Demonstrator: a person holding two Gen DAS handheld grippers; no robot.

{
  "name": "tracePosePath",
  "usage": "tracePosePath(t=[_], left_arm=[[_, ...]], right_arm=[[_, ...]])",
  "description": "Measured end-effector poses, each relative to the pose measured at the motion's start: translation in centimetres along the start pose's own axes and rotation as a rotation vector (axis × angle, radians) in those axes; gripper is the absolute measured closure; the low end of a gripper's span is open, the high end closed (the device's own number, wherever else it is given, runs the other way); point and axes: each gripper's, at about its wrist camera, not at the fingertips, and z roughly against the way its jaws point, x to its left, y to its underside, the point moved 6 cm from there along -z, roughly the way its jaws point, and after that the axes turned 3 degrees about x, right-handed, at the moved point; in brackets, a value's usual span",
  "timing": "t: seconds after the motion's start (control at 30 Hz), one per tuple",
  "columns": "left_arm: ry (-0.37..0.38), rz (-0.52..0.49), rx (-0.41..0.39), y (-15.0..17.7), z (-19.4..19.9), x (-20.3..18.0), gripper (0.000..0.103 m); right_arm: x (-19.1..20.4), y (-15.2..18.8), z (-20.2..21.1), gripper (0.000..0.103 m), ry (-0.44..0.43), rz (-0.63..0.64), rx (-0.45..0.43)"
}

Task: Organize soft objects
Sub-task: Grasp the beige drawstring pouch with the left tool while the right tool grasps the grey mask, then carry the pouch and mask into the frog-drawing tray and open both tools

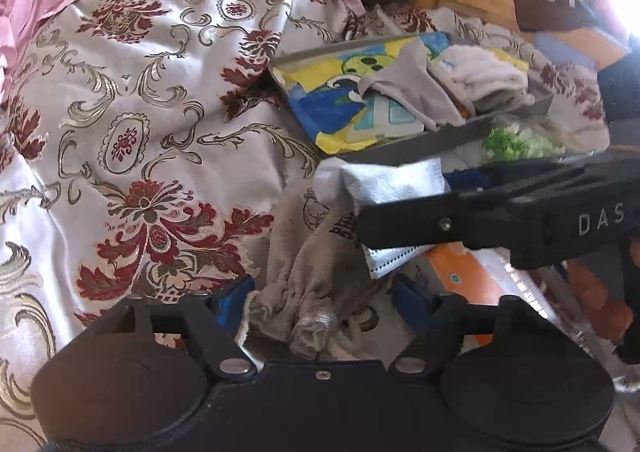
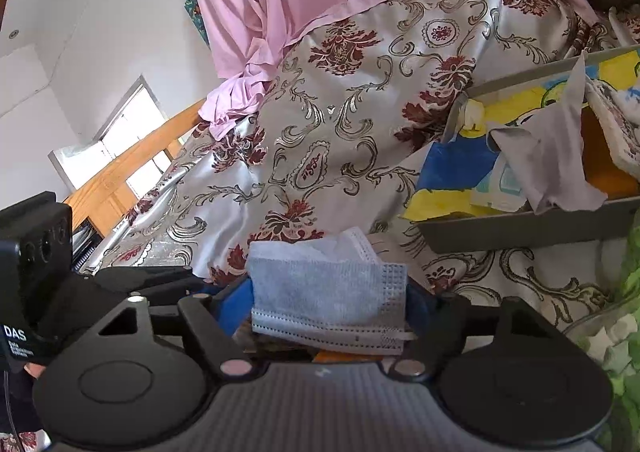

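Left gripper half-open around beige glove, pads not seen pressing. Right gripper clamps face mask, short of grey tray. Risk: thin mask slips free; glove folds escape closure.

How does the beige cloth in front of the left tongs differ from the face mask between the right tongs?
The beige cloth is terry-like, brownish and crumpled in a heap; the face mask is thin, pale blue-white and pleated, folded fairly flat. The cloth lies low on the bed between the left tongs; the mask sits between the right tongs. Both are soft and still outside the grey tray.
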Motion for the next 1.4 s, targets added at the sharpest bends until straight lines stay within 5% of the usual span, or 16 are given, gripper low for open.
tracePosePath(t=[0.07,0.23,0.33,0.97,1.4], left_arm=[[-0.018,-0.006,0.015,0.1,-0.3,0.0,0.046],[-0.038,0.036,0.019,0.3,-0.5,0.5,0.059],[-0.073,0.036,0.004,0.1,-0.1,0.3,0.061],[-0.261,0.010,-0.076,-3.2,4.8,-2.5,0.063],[-0.308,0.120,-0.273,-11.2,4.8,-5.0,0.063]], right_arm=[[0.0,0.0,0.0,0.028,-0.003,-0.002,-0.002],[-0.1,-0.1,0.3,0.038,-0.005,-0.009,-0.013],[-0.3,-0.4,0.6,0.071,-0.002,-0.013,-0.021],[-1.3,-4.6,6.2,0.089,0.021,0.024,-0.191],[-7.8,-9.7,14.5,0.089,0.181,-0.033,-0.446]])
